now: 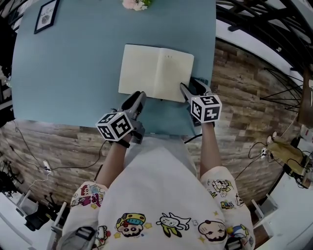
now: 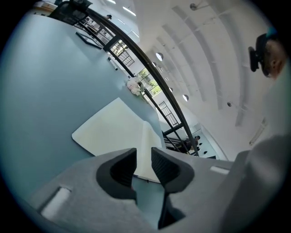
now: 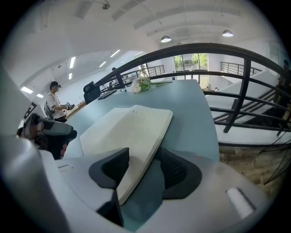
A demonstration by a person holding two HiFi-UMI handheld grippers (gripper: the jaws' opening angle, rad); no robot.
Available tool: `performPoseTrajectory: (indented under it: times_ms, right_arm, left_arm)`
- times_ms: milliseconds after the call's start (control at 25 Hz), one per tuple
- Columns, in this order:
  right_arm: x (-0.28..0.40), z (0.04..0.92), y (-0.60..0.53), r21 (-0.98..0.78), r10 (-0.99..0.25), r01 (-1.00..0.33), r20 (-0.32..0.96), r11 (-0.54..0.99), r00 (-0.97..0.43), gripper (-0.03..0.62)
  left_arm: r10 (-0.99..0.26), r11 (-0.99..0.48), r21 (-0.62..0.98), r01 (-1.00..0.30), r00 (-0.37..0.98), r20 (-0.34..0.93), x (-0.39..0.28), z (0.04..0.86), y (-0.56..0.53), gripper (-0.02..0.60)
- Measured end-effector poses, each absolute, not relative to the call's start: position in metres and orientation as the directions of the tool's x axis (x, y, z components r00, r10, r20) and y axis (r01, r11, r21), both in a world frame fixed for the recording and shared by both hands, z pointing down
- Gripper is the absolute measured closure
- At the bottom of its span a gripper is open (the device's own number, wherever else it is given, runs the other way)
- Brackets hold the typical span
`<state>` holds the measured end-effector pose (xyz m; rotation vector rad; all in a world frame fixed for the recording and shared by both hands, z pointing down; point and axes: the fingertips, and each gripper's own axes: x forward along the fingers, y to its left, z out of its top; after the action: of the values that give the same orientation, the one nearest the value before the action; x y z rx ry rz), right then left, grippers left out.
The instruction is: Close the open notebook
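On the blue table, seen from the head view, the open notebook lies flat by the near edge, right of the middle, with a framed picture at the far left corner and flowers at the far edge. The left gripper points at the notebook's near left corner and the right gripper at its near right corner. From the left gripper view, the left gripper has its jaws a narrow gap apart, pinching nothing; the notebook lies just beyond them, pale pages up. From the right gripper view, the right gripper has its jaws spread wide, and the near right corner of the notebook lies between them, its page edges clear of the right pad, with neither pad pressing.
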<state>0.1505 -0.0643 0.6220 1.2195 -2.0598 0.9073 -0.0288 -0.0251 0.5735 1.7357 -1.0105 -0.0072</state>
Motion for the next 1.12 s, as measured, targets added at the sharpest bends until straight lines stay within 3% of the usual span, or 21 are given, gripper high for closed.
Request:
performPoseTrajectory:
  times_ms: [440, 680, 1120]
  right_arm:
    - [0.149, 0.624, -0.067, -0.266, -0.434, -0.898, 0.804, 0.349, -0.407, 0.364]
    - [0.15, 0.624, -0.067, -0.275, -0.415, -0.895, 0.811, 0.351, -0.412, 0.364]
    - [0.151, 0.624, -0.067, -0.285, -0.395, -0.891, 0.818, 0.354, -0.418, 0.367]
  left_arm:
    - [-0.635, 0.065, 0.864, -0.499, 0.648, 0.421, -0.038, 0.586, -0.016, 0.488]
    - [-0.619, 0.132, 0.906, -0.401, 0.681, 0.391, -0.028, 0.591, -0.007, 0.445]
    - [-0.657, 0.244, 0.948, -0.206, 0.683, 0.318, -0.011, 0.6, -0.008, 0.311]
